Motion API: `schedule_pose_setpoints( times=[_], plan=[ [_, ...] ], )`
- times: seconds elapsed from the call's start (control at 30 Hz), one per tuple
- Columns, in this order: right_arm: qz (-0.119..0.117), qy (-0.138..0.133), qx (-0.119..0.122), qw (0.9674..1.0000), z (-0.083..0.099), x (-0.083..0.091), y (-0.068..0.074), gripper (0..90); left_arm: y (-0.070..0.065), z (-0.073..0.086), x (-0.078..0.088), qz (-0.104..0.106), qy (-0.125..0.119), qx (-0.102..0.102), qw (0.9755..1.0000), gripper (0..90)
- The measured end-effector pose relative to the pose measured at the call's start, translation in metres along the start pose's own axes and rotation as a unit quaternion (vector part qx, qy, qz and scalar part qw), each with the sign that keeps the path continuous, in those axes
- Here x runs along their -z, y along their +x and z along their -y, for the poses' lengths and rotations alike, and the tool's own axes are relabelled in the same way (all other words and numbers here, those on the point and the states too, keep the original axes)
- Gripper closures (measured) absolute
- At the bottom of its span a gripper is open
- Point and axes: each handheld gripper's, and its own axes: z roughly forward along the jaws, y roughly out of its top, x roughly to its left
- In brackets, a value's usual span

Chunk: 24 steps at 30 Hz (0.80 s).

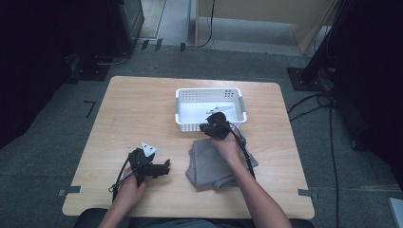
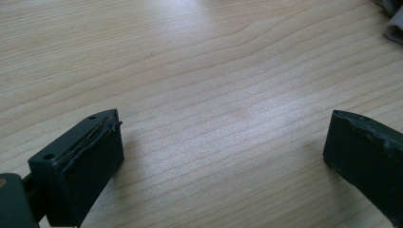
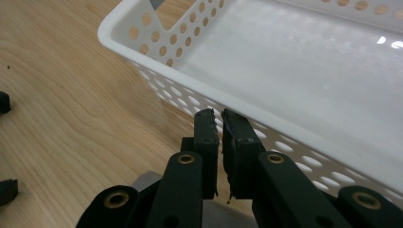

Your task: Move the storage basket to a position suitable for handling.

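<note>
**A:** Where does the grey cloth [image 1: 219, 164] lie against the right claw [image 1: 212, 124]?

**B:** Under the right hand [image 1: 229, 146] and forearm, at the near right of the wooden counter [image 1: 138, 114]. The claw itself sits past the cloth's far edge, right at the near wall of the white perforated basket [image 1: 209, 108]. In the right gripper view its two black jaws stand almost together, a thin slit between them and nothing pinched there; a corner of grey fabric [image 3: 147, 179] peeks out below them.

**A:** And the left claw [image 1: 164, 168]?

**B:** Near the front edge of the counter, to the left of the cloth and apart from it, held low by the left hand [image 1: 130, 186]. Its jaws are spread wide with only bare wood grain between them. The left gripper view catches a bit of the cloth [image 2: 393, 19] at its top right corner.

**A:** Anything in the way?

**B:** Between the right claw and the basket's inside there is just that near wall with its rows of holes. The basket floor looks bare and glossy. Beyond the counter are grey carpet and loose cables [image 1: 311, 102].

**A:** How does the cloth look?

**B:** Folded into a rough rectangle, several layers thick, soft rounded folds at its near edge, lying flat and slightly askew to the counter's edge.
</note>
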Motion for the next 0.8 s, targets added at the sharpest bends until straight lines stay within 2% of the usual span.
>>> schedule_pose_setpoints(
  times=[0.27, 0.37, 0.6, 0.8],
  plan=[
    [-0.007, -0.007, -0.006, 0.9999, -0.007, -0.011, -0.004, 81.5, 0.0, 0.0, 0.0, 0.0, 0.001, -0.001, 1.0, 0.0],
    [-0.012, -0.002, -0.008, 0.9999, -0.006, -0.01, -0.004, 78.2, 0.0, 0.0, 0.0, 0.0, 0.0, 0.0, 1.0, 0.0],
    [-0.017, 0.016, -0.008, 0.9997, 0.002, 0.017, -0.008, 64.3, 0.0, 0.0, 0.0, 0.0, 0.0, 0.0, 1.0, 0.0],
    [-0.011, 0.005, -0.004, 0.9999, 0.019, 0.044, -0.017, 57.2, 0.0, 0.0, 0.0, 0.0, 0.0, 0.0, 1.0, 0.0]
  ],
)
